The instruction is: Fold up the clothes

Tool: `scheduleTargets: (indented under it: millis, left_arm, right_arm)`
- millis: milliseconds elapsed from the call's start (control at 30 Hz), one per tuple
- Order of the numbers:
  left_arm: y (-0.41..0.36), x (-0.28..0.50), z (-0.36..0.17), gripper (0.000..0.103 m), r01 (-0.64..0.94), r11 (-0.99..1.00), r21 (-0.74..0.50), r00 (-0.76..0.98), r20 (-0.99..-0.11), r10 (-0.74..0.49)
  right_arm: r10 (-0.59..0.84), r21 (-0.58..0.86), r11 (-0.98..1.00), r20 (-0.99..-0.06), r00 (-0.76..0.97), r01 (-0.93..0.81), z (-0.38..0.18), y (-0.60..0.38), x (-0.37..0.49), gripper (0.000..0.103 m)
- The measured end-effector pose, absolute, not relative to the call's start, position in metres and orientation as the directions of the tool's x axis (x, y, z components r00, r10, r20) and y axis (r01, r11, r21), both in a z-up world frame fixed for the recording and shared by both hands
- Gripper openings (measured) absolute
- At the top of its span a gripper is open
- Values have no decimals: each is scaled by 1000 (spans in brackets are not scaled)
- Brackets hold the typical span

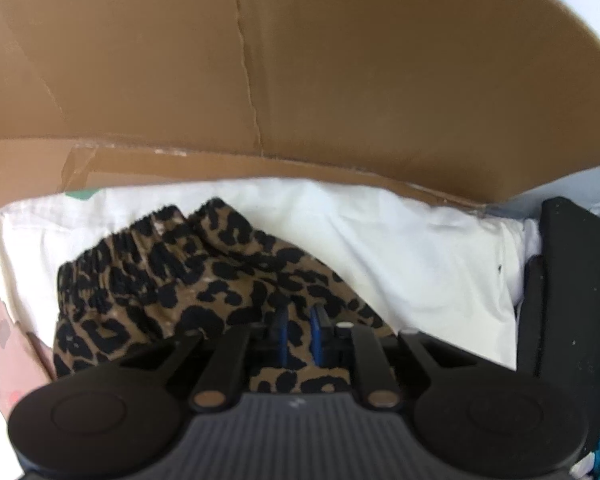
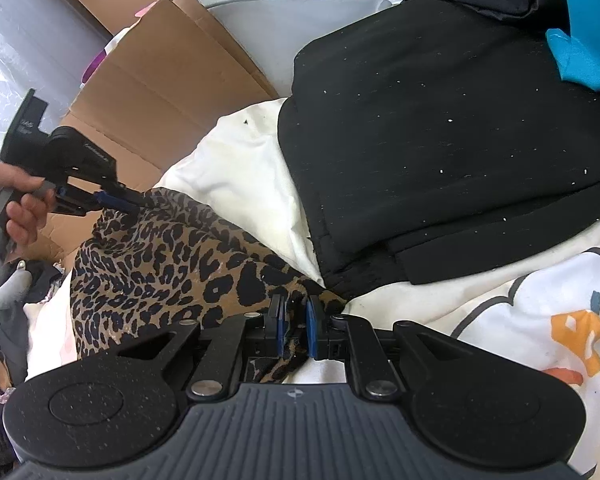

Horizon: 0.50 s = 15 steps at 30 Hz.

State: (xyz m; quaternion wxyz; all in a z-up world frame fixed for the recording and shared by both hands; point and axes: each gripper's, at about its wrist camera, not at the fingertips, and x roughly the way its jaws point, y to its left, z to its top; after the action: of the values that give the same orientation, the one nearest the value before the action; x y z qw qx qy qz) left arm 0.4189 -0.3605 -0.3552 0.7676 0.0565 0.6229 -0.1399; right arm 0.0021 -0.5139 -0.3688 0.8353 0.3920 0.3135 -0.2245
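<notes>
In the left wrist view, the left gripper (image 1: 299, 330) points steeply down with its blue pads drawn close together on a fold of the leopard-print garment (image 1: 172, 280), which lies bunched on a white sheet (image 1: 400, 240) in front of a cardboard box (image 1: 260, 80). The garment's gathered elastic waistband (image 1: 140, 248) sits at the far left of the heap; it is the thicker, firmer edge and looks the surest place to take hold. A folded black garment (image 1: 560, 280) lies at the right edge. In the right wrist view, the right gripper (image 2: 296, 322) is pinched on the near corner of the same leopard cloth, a thin tuck running between its pads, while the left gripper (image 2: 116, 200), held in a person's hand (image 2: 16, 200), nips the far left edge. The cloth hangs slack between the two grips, so it is judged light, thin and limp, apt to slide or crumple; it wants holding at edges or corners and drawing taut before folding.
</notes>
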Motion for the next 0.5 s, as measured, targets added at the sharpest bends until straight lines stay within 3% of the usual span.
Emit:
scheduleTargets:
  millis: [333, 500]
  left_arm:
    - [-357, 420, -389, 24, 212, 971, -113, 148, -978, -146]
    - [-346, 420, -395, 24, 184, 972, -147, 137, -975, -174]
  right_arm:
    - [-115, 491, 619, -715, 690, 613, -374, -515, 9, 11]
    - [-110, 484, 629, -719, 686, 608, -375, -516, 12, 11]
